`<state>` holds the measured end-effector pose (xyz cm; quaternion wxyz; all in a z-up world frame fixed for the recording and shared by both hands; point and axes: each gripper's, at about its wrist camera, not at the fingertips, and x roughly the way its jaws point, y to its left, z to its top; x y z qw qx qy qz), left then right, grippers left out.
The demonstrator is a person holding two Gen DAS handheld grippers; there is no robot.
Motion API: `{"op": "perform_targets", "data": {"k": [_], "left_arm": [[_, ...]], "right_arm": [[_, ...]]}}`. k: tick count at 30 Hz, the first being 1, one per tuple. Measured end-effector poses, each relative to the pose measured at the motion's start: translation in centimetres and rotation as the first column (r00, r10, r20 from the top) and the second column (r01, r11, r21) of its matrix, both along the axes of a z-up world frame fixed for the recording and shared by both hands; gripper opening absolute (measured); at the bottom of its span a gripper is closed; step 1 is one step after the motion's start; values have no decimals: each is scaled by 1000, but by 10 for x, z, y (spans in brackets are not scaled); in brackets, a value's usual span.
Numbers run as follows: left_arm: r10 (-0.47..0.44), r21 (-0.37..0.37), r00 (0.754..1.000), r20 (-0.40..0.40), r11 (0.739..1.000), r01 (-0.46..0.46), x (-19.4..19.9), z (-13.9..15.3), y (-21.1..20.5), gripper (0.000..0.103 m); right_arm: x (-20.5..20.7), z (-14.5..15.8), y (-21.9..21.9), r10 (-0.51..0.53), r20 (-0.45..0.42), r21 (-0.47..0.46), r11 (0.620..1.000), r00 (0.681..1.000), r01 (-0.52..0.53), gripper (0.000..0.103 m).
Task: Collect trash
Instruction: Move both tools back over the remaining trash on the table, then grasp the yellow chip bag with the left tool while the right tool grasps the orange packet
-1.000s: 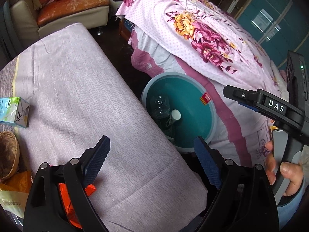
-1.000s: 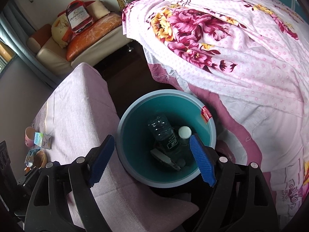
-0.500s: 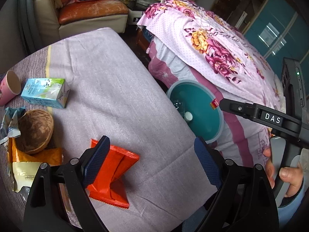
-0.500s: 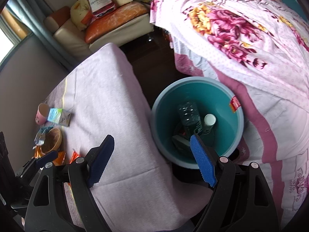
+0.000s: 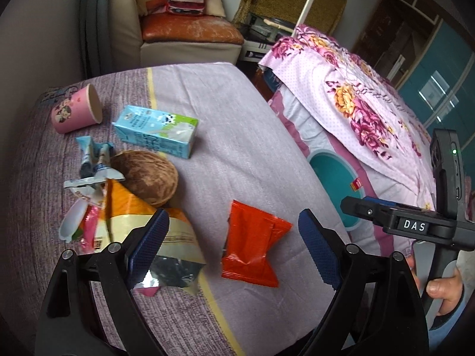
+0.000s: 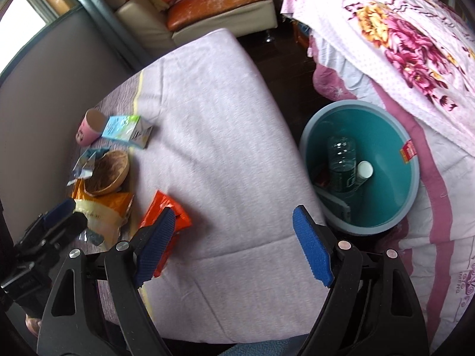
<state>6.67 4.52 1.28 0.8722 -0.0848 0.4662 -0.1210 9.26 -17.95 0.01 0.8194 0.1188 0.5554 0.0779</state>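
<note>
My left gripper [image 5: 234, 247] hangs open over the cloth-covered table, its fingers to either side of a red wrapper [image 5: 252, 249] below. Left of it lie an orange snack bag [image 5: 142, 216], a coconut shell [image 5: 145, 175], a light blue milk carton [image 5: 157, 132], a tipped pink paper cup [image 5: 75, 112] and crumpled wrappers [image 5: 92, 163]. My right gripper [image 6: 234, 246] is open and empty above the table's near edge, with the red wrapper [image 6: 164, 212] by its left finger. The teal bin [image 6: 383, 216] on the floor holds a clear bottle [image 6: 341, 163] and other trash.
The bin [image 5: 332, 172] sits in the narrow gap between the table [image 6: 222, 136] and a bed with a pink floral blanket [image 6: 400, 38]. A sofa [image 5: 184, 32] with cushions stands behind the table. A hand [image 5: 445, 290] holds the right gripper's handle at the right edge.
Both grippers have swung left, from over the bin to over the table. The red wrapper and the trash pile have come into the left wrist view. Both jaws stayed open.
</note>
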Motion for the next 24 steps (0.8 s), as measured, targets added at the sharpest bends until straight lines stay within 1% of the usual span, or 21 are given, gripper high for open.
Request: {"op": "perform_targets", "data": {"k": [5, 9, 15, 21, 23, 24], "left_arm": [[104, 13, 994, 21, 995, -104, -6, -2, 45, 89], [172, 9, 985, -8, 985, -172, -6, -15, 76, 89], [202, 1, 978, -47, 979, -202, -9, -32, 97, 89], [198, 0, 978, -69, 980, -199, -9, -41, 99, 89], [194, -2, 978, -73, 981, -195, -8, -43, 97, 89], [191, -2, 979, -75, 981, -192, -8, -44, 96, 90]], "right_arm": [[0, -11, 36, 67, -45, 7, 998, 997, -66, 77], [2, -24, 67, 123, -86, 10, 992, 989, -123, 77], [6, -46, 96, 157, -153, 22, 988, 976, -155, 77], [8, -60, 107, 157, -157, 28, 988, 975, -154, 76], [8, -64, 109, 167, -149, 34, 986, 975, -163, 61], [8, -67, 109, 172, -151, 38, 985, 973, -169, 46]]}}
